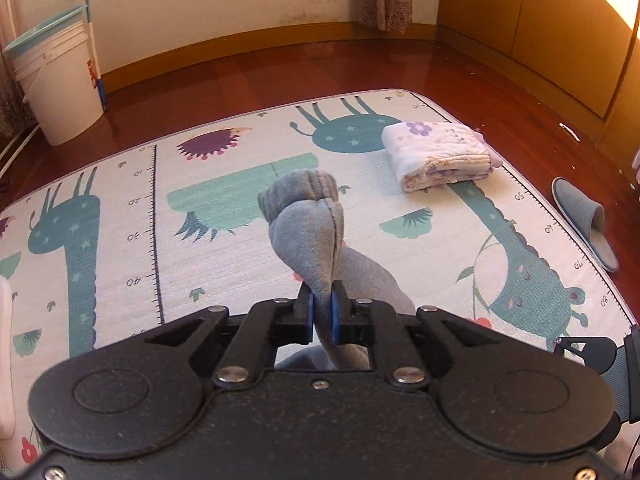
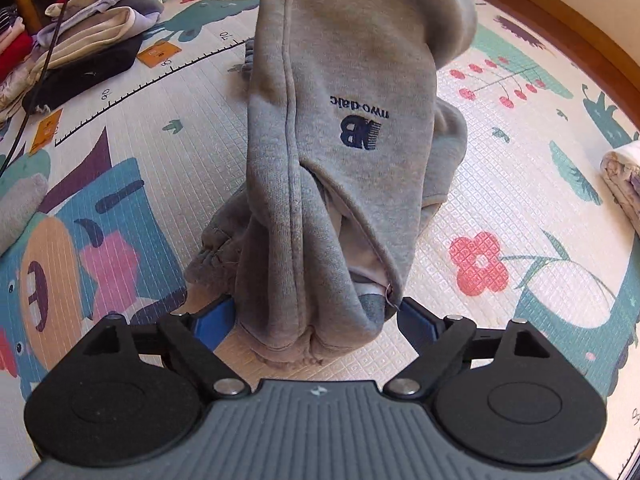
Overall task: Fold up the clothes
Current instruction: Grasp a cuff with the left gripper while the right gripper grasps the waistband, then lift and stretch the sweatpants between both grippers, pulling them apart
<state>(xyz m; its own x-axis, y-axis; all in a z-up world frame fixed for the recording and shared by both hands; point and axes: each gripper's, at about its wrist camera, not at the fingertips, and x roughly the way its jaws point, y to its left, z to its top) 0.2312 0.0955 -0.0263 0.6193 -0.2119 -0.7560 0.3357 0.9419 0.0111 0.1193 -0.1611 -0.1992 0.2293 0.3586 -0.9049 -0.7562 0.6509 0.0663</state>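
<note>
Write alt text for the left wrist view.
The left tongs are shut on a bunched fold of grey sweatpants, above a cartoon play mat. A folded white floral garment lies further back, right.

Count: one grey sweatpants (image 2: pixel 340 140); one folded floral white garment (image 1: pixel 438 154); one play mat (image 1: pixel 248 248); one white bucket (image 1: pixel 60 80); one grey slipper (image 1: pixel 584 222); one heap of unfolded clothes (image 2: pixel 80 32), items not separable.
</note>
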